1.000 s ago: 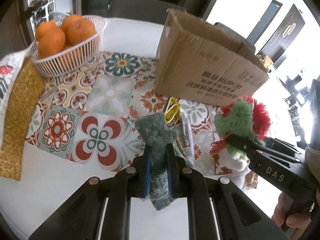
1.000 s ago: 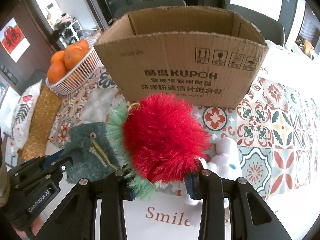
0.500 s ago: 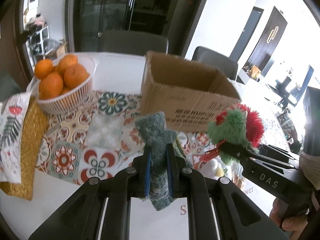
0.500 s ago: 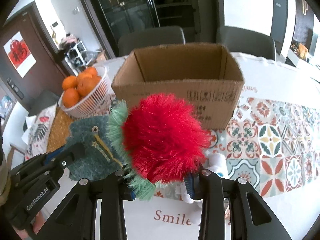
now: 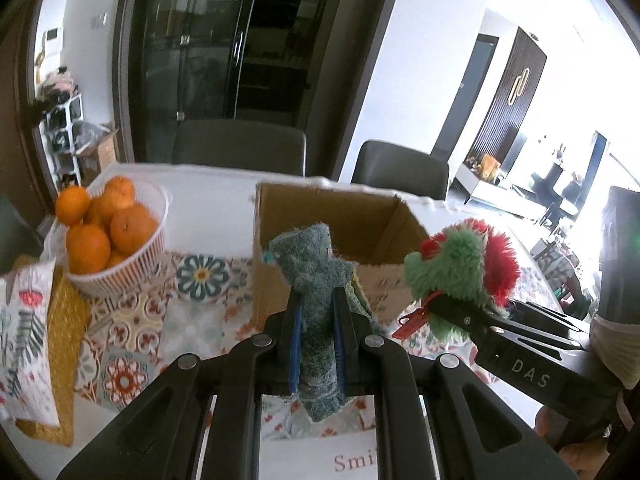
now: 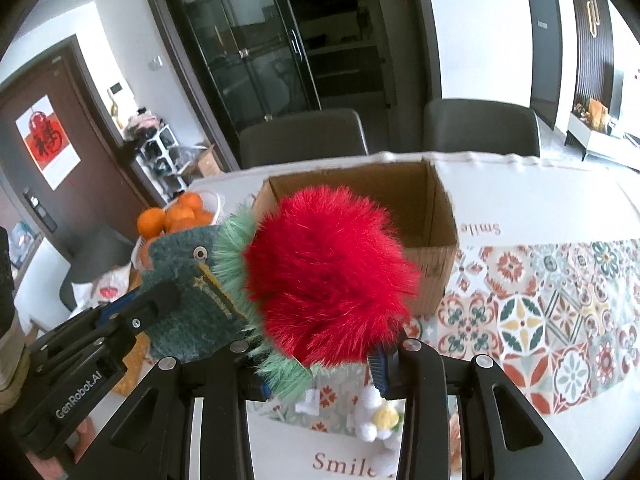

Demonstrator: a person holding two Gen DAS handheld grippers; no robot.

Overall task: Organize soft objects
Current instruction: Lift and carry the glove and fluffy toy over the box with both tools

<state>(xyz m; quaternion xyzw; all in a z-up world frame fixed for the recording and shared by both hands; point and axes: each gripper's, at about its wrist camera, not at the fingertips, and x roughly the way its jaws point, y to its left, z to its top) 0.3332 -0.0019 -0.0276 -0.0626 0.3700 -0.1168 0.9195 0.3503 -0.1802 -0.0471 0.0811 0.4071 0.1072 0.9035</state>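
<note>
**Two soft toys held above the table, before an open box**

The left gripper [image 5: 316, 344] pinches a teal felt toy [image 5: 316, 280] between its blue pads; the toy's long axis runs along the fingers, its free end pointing up and forward toward the box [image 5: 320, 216]. The right gripper [image 6: 320, 364] clamps a furry toy [image 6: 328, 276], a round red tuft with a green fringe on its left side, so no clear long axis shows. Both toys hang above the tiled cloth [image 6: 560, 304], side by side, near the front wall of the box.

The cardboard box stands open-topped; the interior that shows holds nothing visible, though its floor is hidden in both views. A white basket [image 5: 132, 264] left of the box holds oranges [image 5: 120, 228].

The left wrist view shows the furry toy from the side, green facing the camera, and a red tag below it. The right wrist view alone shows the felt toy's metal eyelet and yellow stitching, and a small white plush [image 6: 372, 420] lying on the table under the gripper.
</note>
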